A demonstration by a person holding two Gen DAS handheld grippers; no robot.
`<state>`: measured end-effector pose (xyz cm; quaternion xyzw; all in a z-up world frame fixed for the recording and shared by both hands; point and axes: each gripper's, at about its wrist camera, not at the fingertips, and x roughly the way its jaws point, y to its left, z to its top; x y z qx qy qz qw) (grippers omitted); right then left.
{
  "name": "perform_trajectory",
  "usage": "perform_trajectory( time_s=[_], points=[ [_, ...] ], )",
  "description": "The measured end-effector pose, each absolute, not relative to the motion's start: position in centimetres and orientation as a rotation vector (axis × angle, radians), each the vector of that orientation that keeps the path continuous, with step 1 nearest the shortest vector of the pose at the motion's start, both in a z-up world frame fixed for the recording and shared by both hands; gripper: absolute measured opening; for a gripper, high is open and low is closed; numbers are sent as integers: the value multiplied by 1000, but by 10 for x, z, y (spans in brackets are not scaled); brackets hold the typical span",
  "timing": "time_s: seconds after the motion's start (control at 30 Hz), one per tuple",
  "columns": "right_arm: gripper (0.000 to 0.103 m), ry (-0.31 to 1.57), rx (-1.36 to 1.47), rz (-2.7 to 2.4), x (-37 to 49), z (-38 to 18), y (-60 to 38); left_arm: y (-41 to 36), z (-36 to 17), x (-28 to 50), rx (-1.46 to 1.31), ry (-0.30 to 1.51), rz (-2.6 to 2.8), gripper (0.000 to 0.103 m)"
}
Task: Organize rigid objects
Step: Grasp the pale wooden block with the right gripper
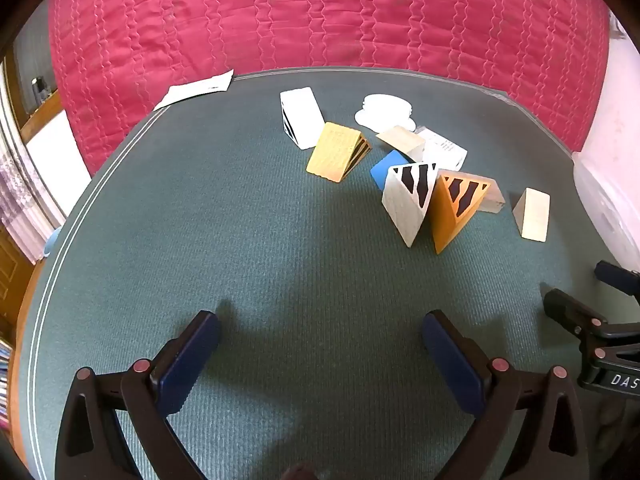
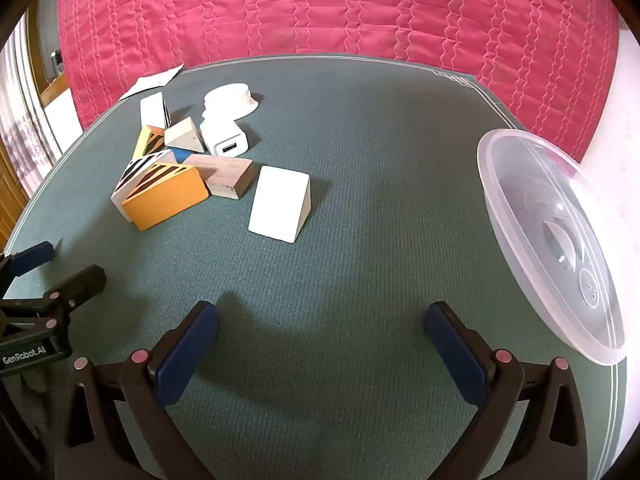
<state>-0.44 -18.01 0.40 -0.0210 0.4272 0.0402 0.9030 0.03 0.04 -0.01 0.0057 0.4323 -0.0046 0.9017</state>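
A heap of wooden wedge blocks lies on the green mat point(image 1: 240, 240): a white block point(image 1: 302, 116), a yellow one point(image 1: 334, 152), a blue one point(image 1: 386, 168), a white striped wedge point(image 1: 408, 204) and an orange striped wedge point(image 1: 452, 212), plus a pale block point(image 1: 534, 214) apart at the right. In the right wrist view the orange wedge point(image 2: 166, 196), a brown block point(image 2: 224, 176), a white USB charger point(image 2: 224, 140) and the pale block point(image 2: 280, 204) show. My left gripper point(image 1: 320, 340) and right gripper point(image 2: 322, 332) both stand open over bare mat, nearer than the heap.
A clear plastic bowl point(image 2: 532, 208) sits at the mat's right edge. A white round lid-like piece point(image 1: 386, 112) and a paper sheet point(image 1: 196, 90) lie at the back. A red quilted cover point(image 1: 320, 12) rises behind the table. The other gripper's fingers point(image 1: 576, 316) show at the right.
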Motion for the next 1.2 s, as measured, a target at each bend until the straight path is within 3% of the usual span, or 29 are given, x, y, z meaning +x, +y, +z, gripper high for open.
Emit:
perform_trajectory(
  time_s=[0.7,1.0,1.07,1.13,1.2],
  points=[
    [103,889,-5,169,4,7,-188,4,-1,-2,12,884,2,103],
    [75,889,71,181,31,16,-171,2,0,-1,12,886,5,103],
    [60,884,72,178,39,17,-167,2,0,-1,11,886,5,103],
    [54,874,61,153,46,16,-163,1,0,0,11,886,6,103],
    [41,856,46,131,49,16,-162,1,0,0,11,886,6,103]
  ],
)
